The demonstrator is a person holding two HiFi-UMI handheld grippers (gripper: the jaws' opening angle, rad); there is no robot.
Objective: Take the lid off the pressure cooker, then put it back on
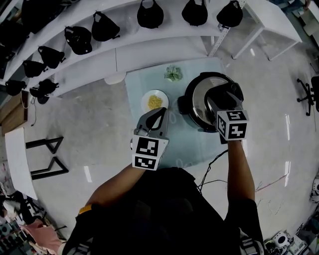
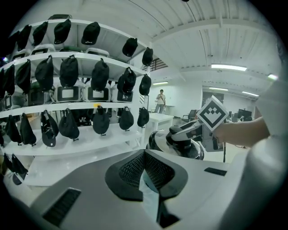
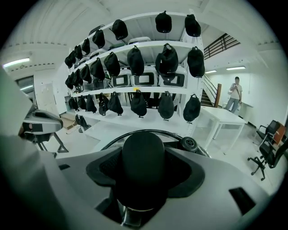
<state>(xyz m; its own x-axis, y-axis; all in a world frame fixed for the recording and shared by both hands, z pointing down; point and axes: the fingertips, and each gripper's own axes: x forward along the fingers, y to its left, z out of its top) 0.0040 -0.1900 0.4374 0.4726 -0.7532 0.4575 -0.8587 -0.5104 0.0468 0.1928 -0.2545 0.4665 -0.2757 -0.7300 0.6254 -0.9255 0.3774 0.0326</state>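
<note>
Where the wearer stands, nearest the lens: person in a dark top (image 1: 164, 214), one arm out to each gripper.
Left gripper (image 1: 160, 112): grey two-jaw tool with a black-and-white marker cube; hangs over the near half of the table; fingers closed tip to tip, nothing between them.
Right gripper (image 1: 219, 98): same build, tilted down over the cooker; fingers clamped on either side of the black domed plastic knob (image 3: 143, 157).
Lid: round polished steel lid (image 1: 198, 103), knob at its centre; lies over the mouth of the pot. Small black valve (image 3: 189, 143) just beside the knob.
Cooker: round black pressure cooker body (image 1: 197, 125), on the right half of the table.
Plate: small white round plate (image 1: 145, 99) with yellow food, left of the cooker, apart from it.
Green item: pale green object (image 1: 173, 73) near the far edge; too small to identify.
Table: pale blue-green square tabletop (image 1: 134, 84).
Beyond: white curved shelves (image 1: 164, 35) hung with black caps (image 1: 150, 14).
Farthest: standing person (image 3: 234, 92) beside a white bench.
</note>
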